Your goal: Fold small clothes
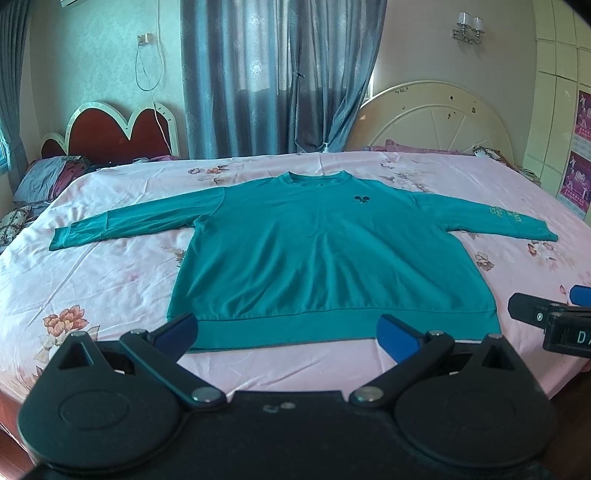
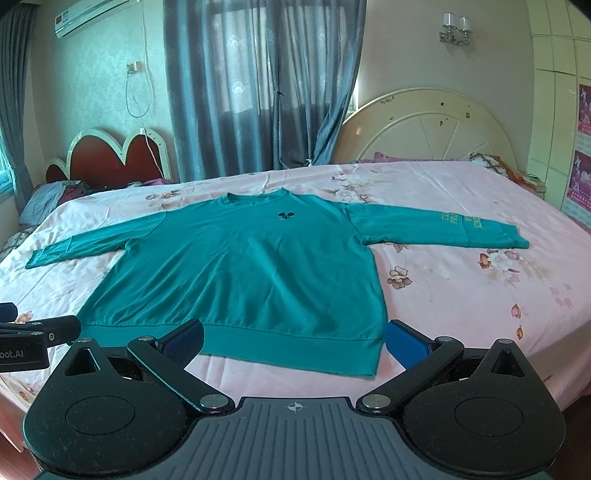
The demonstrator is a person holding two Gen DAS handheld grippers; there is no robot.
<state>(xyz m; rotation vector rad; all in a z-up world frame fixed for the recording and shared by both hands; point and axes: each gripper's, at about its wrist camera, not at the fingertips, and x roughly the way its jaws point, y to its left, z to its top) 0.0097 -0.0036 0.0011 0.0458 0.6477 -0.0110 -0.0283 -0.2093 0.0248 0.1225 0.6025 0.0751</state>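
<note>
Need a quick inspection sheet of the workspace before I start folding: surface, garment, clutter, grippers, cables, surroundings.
Surface: bed with pink floral sheet, lightly creased.
Job's things: teal sweatshirt spread flat, front up, both sleeves out, hem nearest the grippers.
Clutter: pillows and bedding at the far left edge.
Grippers: left gripper and right gripper open, holding nothing, by the hem.
Cables: white cord hanging on the wall.
Surroundings: curtains, round white headboard, air conditioner.
</note>
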